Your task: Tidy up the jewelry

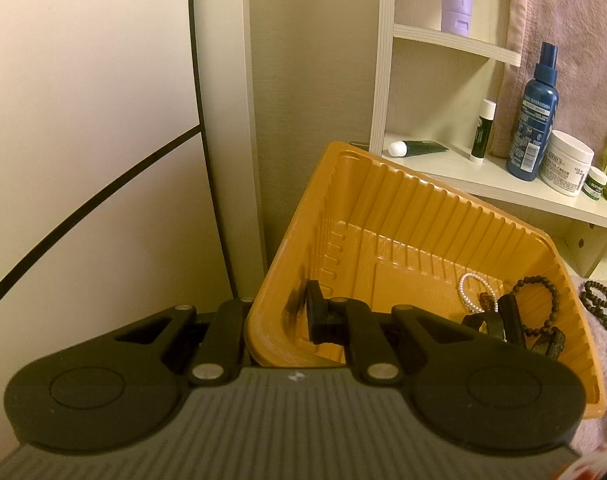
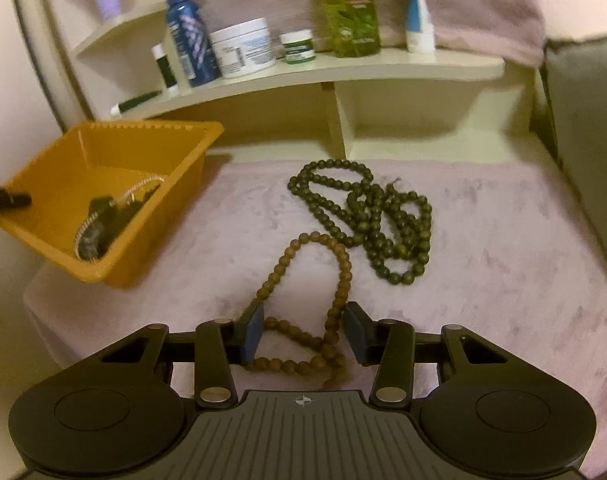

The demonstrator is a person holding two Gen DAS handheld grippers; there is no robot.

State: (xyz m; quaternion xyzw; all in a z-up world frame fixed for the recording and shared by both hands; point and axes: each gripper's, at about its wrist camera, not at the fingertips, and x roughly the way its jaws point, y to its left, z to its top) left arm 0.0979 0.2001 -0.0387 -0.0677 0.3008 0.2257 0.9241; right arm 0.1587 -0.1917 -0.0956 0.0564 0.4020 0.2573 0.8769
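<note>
My left gripper (image 1: 279, 312) is shut on the near wall of an orange plastic tray (image 1: 423, 188), one finger inside and one outside, and holds the tray tilted. In the tray lie a pearl bracelet (image 1: 469, 280), a dark bead bracelet (image 1: 551, 292) and some black pieces. In the right wrist view the tray (image 2: 155, 248) sits at the left, with the left gripper's tip (image 2: 7, 198) at its rim. My right gripper (image 2: 303, 334) is open low over the pink mat, straddling a brown bead necklace (image 2: 343, 264). A dark green bead necklace (image 2: 383, 216) lies bunched just beyond it.
A pink fuzzy mat (image 2: 503, 260) covers the surface. Behind it, a cream shelf unit (image 2: 343, 70) carries a blue spray bottle (image 2: 187, 28), a white cream jar (image 2: 243, 46), a green bottle (image 2: 351, 8) and small tubes. A grey cushion (image 2: 583, 140) borders the right side.
</note>
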